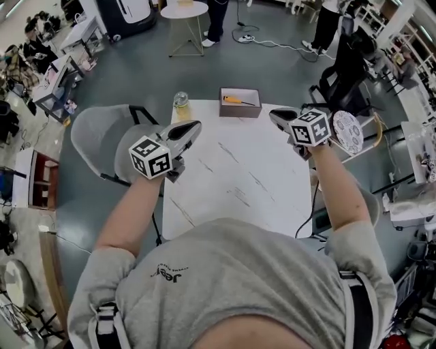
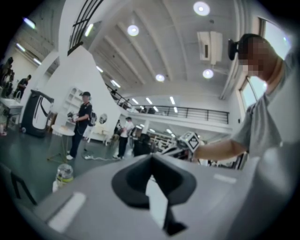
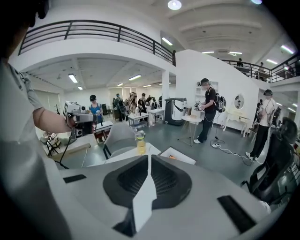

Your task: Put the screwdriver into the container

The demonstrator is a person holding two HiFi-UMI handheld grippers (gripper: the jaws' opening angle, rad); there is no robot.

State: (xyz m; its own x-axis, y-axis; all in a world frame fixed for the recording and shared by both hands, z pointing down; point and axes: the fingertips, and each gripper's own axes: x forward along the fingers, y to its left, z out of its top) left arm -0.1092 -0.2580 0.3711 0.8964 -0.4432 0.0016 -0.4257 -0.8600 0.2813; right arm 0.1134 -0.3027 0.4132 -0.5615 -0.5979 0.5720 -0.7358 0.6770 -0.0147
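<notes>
An orange-handled screwdriver (image 1: 233, 100) lies inside the small grey box container (image 1: 240, 111) at the far edge of the white marble table (image 1: 231, 184). In the right gripper view the container (image 3: 180, 157) shows just past the jaws, with a bit of orange in it. My left gripper (image 1: 193, 127) is held up over the table's left edge, jaws closed together with nothing between them. Over the right edge my right gripper (image 1: 274, 115) is likewise shut and empty. Both are well short of the container.
A bottle of yellow liquid (image 1: 180, 103) stands at the table's far left corner, left of the container. A grey chair (image 1: 102, 136) is at the table's left, a black office chair (image 1: 344, 75) at the far right. People stand farther off by a round white table (image 1: 184, 10).
</notes>
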